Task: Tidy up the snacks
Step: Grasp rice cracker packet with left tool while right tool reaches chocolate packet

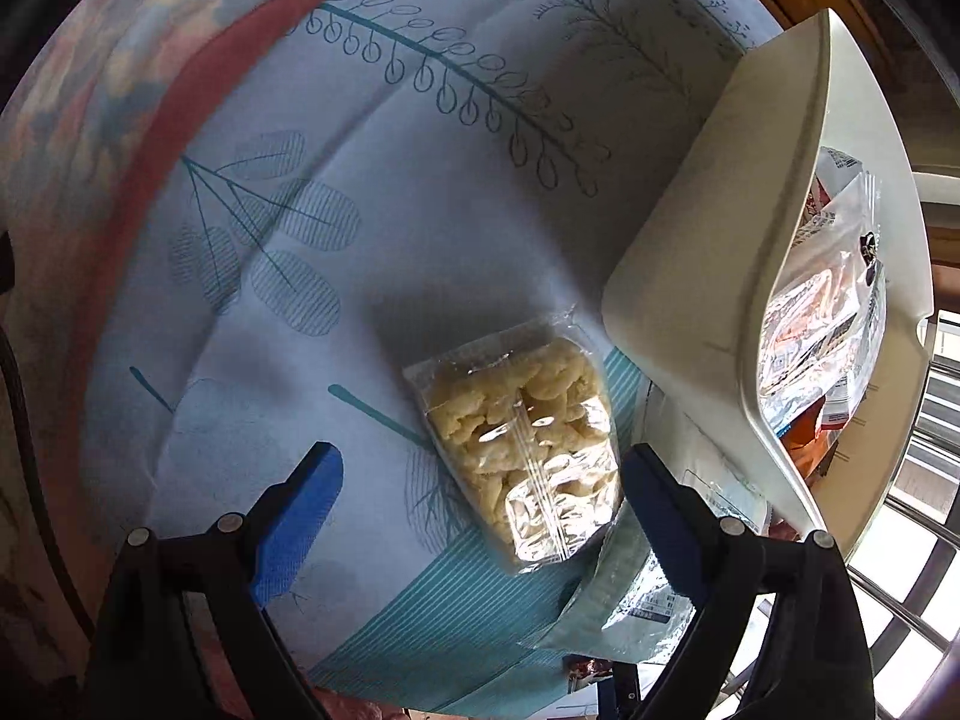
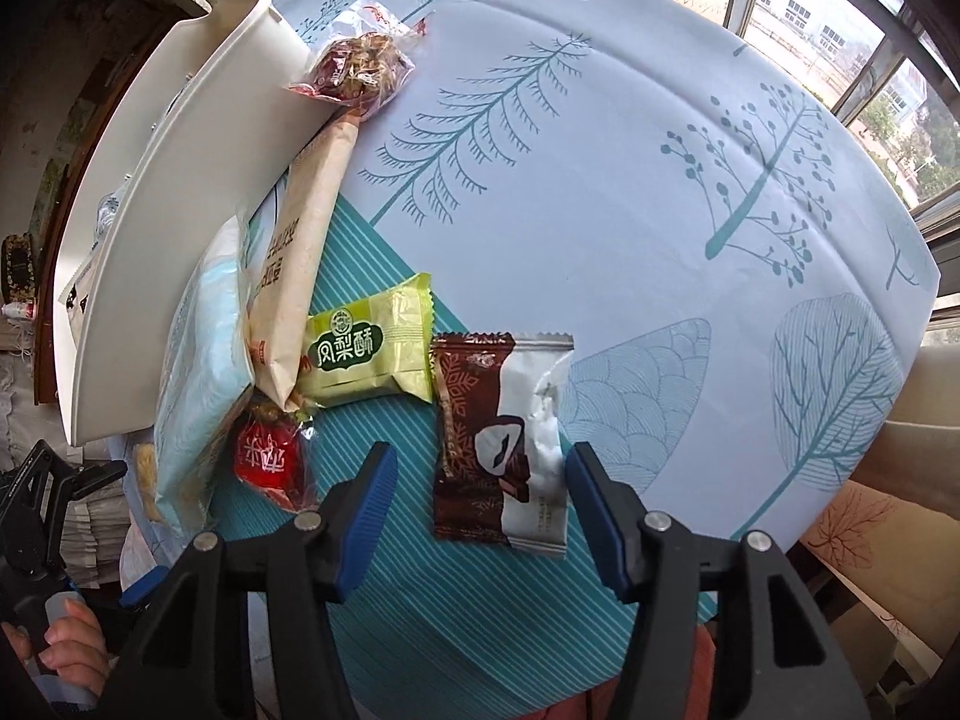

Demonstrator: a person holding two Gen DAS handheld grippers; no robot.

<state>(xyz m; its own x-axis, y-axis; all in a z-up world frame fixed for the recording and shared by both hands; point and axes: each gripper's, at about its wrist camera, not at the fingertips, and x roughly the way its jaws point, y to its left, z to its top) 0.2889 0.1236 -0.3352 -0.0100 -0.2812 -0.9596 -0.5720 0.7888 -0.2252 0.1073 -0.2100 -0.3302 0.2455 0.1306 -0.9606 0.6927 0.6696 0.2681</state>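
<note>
Left gripper fingers spread wide, hovering over clear bag of pale puffs on surface, white bin alongside. Right gripper fingers released, straddling brown-and-silver wrapper; green packet reads 凤梨酥.

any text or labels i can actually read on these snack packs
"凤梨酥" on the green-yellow pack.
Large characters on the long beige pack: too skewed to read.
White characters on the red candy wrapper: unclear.
Small print on the brown-and-silver pack: too small.
</note>
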